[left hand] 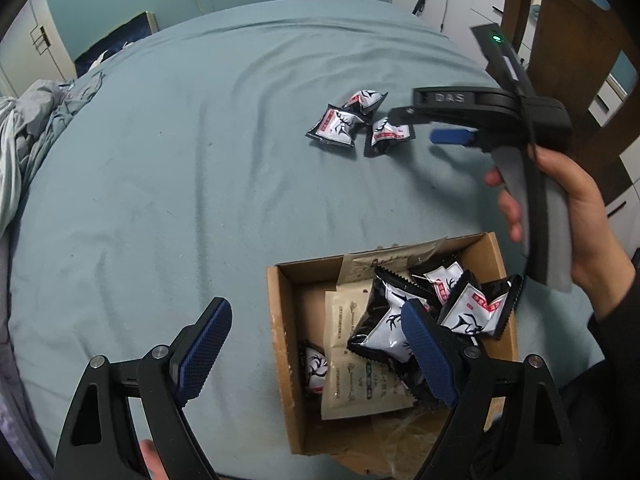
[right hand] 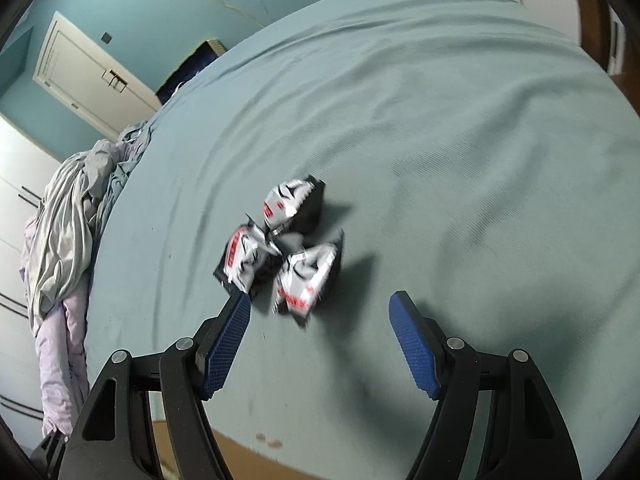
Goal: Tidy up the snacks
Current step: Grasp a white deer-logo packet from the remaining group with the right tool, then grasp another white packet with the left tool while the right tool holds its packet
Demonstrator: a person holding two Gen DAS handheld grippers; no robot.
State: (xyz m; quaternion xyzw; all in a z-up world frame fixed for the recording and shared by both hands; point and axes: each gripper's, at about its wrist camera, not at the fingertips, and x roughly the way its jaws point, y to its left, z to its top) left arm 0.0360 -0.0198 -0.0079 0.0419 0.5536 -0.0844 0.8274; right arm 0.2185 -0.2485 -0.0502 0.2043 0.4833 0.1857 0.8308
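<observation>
Right gripper (right hand: 320,340), jaws spread and empty, nearing three loose snack packets (right hand: 280,248) on the bedsheet (right hand: 460,140); best to straddle the nearest one only, while the left gripper (left hand: 316,352) (also spread, empty) waits over the cardboard box (left hand: 282,344).

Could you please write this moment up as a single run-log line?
left gripper: open, over cardboard box | right gripper: open, empty, near three loose snack packets | bed sheet

Each tool (right hand: 320,312) is black with silver screws and blue textured pads (right hand: 226,342); the right hand (left hand: 576,216) wears a dark sleeve (left hand: 612,344).
</observation>
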